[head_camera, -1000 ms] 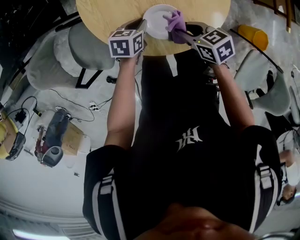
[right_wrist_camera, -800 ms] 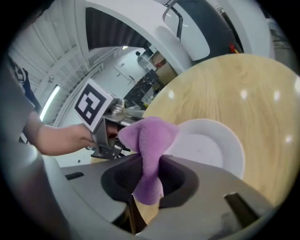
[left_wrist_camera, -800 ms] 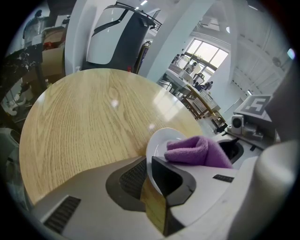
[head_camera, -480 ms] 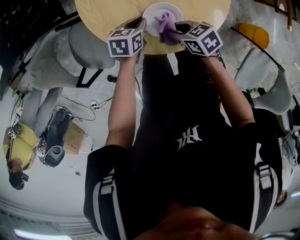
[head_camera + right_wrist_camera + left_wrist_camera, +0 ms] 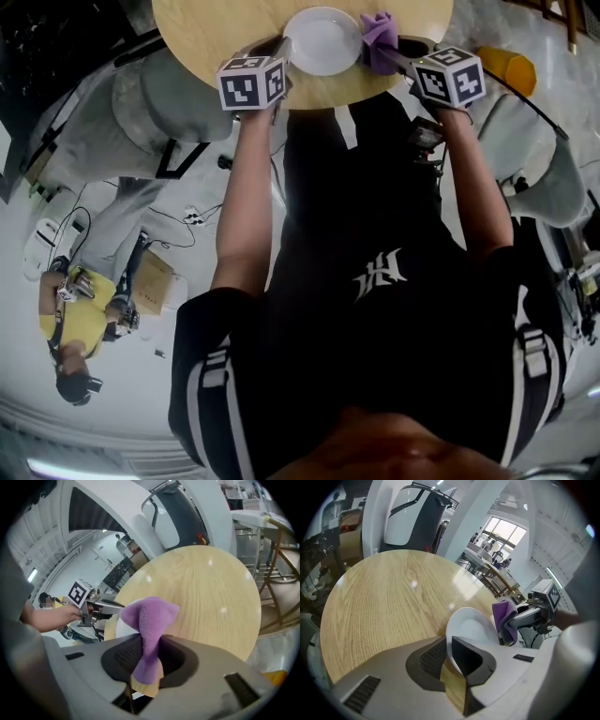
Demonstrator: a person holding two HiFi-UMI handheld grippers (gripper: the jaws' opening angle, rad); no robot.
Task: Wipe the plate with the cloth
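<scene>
Pale floor (image 5: 94,403) all round. Two grey chairs flank the worktop, one left (image 5: 141,98) and one right (image 5: 530,155). One bystander in a yellow top (image 5: 75,323) is on the floor at the far left, well apart. Cables (image 5: 155,211) trail near the left chair. One yellow container (image 5: 506,67) sits on the floor, right of the worktop.

One round wooden worktop (image 5: 216,33), carrying the plate.

Two bare forearms reach forward over the worktop's near edge, the left (image 5: 246,187) straight, the right (image 5: 473,178) angled outward. Both tools point forward and down.

Left tool (image 5: 282,49): closed on the plate's near-left rim, which sits between its jaws.

Right tool (image 5: 394,54): clamped on the cloth.

One white plate (image 5: 323,39), on the worktop close to the near edge.

One purple cloth (image 5: 378,30), bunched, sticking up out of the right tool's jaws. It is just right of the plate's right rim and off the plate, between that tool and the plate. Whether it touches the rim, cannot tell.
</scene>
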